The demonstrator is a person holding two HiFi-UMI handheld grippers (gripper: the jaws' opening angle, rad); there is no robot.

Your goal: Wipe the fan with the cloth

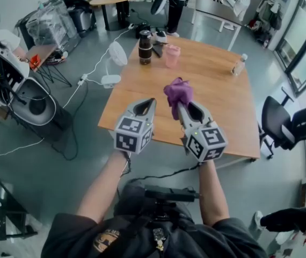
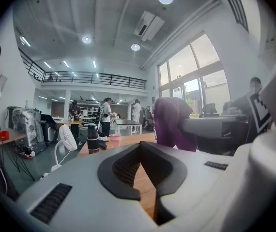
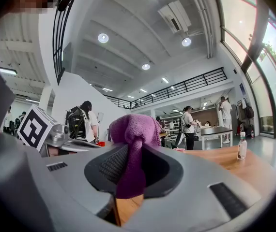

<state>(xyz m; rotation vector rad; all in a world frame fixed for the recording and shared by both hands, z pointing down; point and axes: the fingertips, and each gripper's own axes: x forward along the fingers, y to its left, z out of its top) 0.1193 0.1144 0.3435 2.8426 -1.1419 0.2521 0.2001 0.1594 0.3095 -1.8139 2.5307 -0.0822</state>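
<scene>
**Fan** (image 1: 117, 53): small, white, long axis upright (round head on a thin stem over a flat base). It is standing at the left edge of the table (image 1: 223, 98), towards the far corner. Whether the base is sitting on the tabletop's rim or just off it cannot be told. Its cable (image 1: 95, 67) is trailing away leftwards to the floor.

**Cloth** (image 1: 177, 93): purple, bunching up above the fingertips of the right gripper (image 1: 181, 106) and hanging down between its jaws, which are clamping it.

**Left gripper** (image 1: 151, 102): jaws are sitting together with nothing between them.

**Bearing:** both grippers are hovering side by side over the near edge of the table, pointing across it. The fan is lying ahead and to the left of both. The left gripper is the nearer, so the cloth-bearing one is probably facing a forward, leftward reach across its neighbour's line.

**Room:** bare wood is lying between the fingertips and the fan. A dark tumbler (image 1: 145, 47) and a pink cup (image 1: 172, 56) are standing just right of the fan's head and are judged the likeliest things to knock. A clear bottle (image 1: 239, 64) is standing well apart on the right. A black chair (image 1: 275, 120) is sitting beyond the right edge.

**Risk:** the fan is looking light and top-heavy beside the drop, so a sideways push may tip it.
</scene>
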